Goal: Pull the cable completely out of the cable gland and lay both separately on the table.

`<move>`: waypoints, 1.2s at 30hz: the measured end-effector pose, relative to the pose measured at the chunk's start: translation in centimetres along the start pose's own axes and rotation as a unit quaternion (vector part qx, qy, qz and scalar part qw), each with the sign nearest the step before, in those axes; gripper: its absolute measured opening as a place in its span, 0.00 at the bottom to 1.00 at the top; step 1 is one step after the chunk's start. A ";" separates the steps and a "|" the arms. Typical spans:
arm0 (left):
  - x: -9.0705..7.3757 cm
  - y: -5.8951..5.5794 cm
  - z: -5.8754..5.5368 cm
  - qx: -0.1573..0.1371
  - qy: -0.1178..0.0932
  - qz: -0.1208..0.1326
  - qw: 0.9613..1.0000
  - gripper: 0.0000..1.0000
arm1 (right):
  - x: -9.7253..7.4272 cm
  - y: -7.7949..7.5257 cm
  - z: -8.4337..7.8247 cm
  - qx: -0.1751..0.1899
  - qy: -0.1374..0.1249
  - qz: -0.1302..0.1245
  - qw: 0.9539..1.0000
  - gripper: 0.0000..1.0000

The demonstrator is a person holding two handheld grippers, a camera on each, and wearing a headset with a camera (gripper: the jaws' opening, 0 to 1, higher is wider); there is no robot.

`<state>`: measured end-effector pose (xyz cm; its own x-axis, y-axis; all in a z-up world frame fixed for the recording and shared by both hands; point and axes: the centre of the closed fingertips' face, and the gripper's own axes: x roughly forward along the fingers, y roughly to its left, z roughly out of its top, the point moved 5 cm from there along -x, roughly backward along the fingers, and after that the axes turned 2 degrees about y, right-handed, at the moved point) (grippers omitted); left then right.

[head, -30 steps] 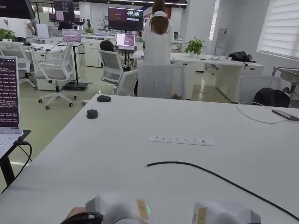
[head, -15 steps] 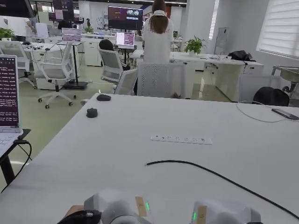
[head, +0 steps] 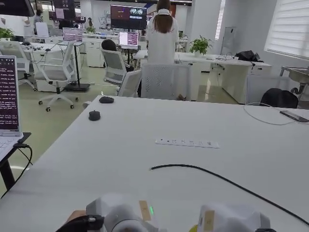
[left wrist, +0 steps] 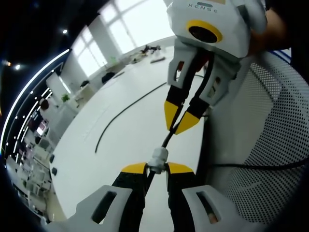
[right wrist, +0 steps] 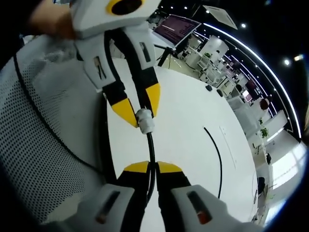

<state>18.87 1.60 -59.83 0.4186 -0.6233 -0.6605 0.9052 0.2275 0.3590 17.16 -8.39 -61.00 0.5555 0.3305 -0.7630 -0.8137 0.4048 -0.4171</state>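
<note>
In the left gripper view my left gripper [left wrist: 157, 168] is shut on the white cable gland [left wrist: 158, 158], with its yellow tips on either side of it. The black cable [left wrist: 168, 138] runs out of the gland into my right gripper [left wrist: 181, 120], which faces the left one a short way off and is shut on the cable. The right gripper view shows the same: my right gripper [right wrist: 153, 166] pinches the cable [right wrist: 150, 145], and the left gripper [right wrist: 140, 107] holds the gland [right wrist: 144, 120]. The cable's free length [head: 217, 179] lies curved on the white table [head: 120, 159].
A white power strip [head: 187, 143] lies mid-table, with two dark mice [head: 94, 115] toward the far left corner. A laptop [head: 7, 99] stands on a stand to the left, a phone [head: 293, 116] at the right. A mesh chair back [left wrist: 270, 145] is close under the grippers.
The head camera has shifted slightly. The cable on the table and both gripper housings at the bottom edge have stayed in place.
</note>
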 end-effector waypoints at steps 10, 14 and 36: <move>-0.1 0.1 -0.1 -0.002 0.001 0.003 1.000 0.16 | 0.2 0.4 0.4 0.002 -0.009 0.012 1.000 0.07; 0.0 0.2 -0.2 -0.005 0.003 0.005 1.000 0.16 | 0.4 0.0 -0.7 0.008 0.020 0.004 1.000 0.03; -0.1 0.2 0.1 -0.004 -0.005 0.004 1.000 0.16 | 0.2 0.2 -0.2 0.001 0.004 0.005 1.000 0.03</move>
<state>18.98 1.63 -59.67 0.4256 -0.6281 -0.6514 0.9022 0.2390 0.3591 17.12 -8.38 -61.33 0.5466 0.3282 -0.7704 -0.8184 0.4041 -0.4086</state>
